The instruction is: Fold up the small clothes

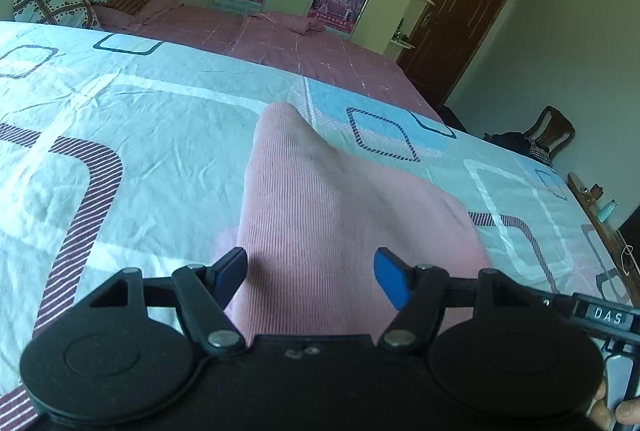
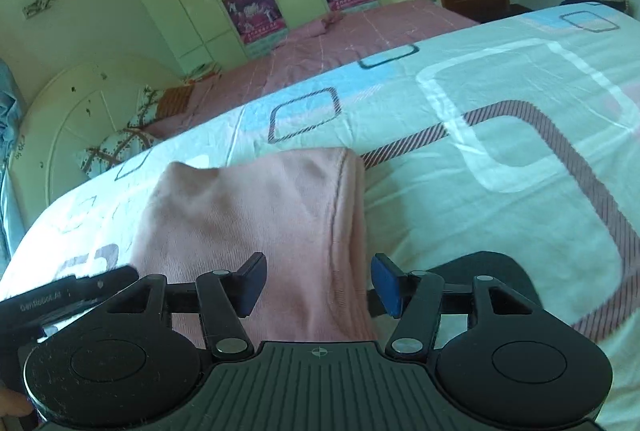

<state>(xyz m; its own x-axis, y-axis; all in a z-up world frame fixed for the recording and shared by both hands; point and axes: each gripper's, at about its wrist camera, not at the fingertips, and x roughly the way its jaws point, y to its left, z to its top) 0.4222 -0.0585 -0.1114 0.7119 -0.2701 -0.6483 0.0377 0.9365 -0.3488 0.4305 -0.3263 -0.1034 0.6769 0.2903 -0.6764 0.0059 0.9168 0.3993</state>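
1. A pink ribbed garment (image 1: 320,215) lies on the bed (image 1: 120,151), on a white sheet with blue and striped squares. It appears already doubled over: in the right wrist view its far edge (image 2: 256,159) is a rounded fold and a seam runs down its right side.

2. The left gripper (image 1: 310,277) hangs over the near part of the garment. Its fingers (image 1: 390,283) stand wide apart with the cloth lying under the gap, and neither pad presses on it. It seems placed over the left side of the piece so it can take that edge for a further fold.

3. The right gripper (image 2: 318,285) hangs over the garment's right, seamed edge. Its fingers (image 2: 386,287) are apart and hold nothing; the cloth passes beneath them and rests on the bed.

4. Both tools point down and forward along the garment, side by side, which suits handling its two near corners together.

5. A hand (image 1: 616,411) shows at the lower right corner of the left view, gripping a handle.
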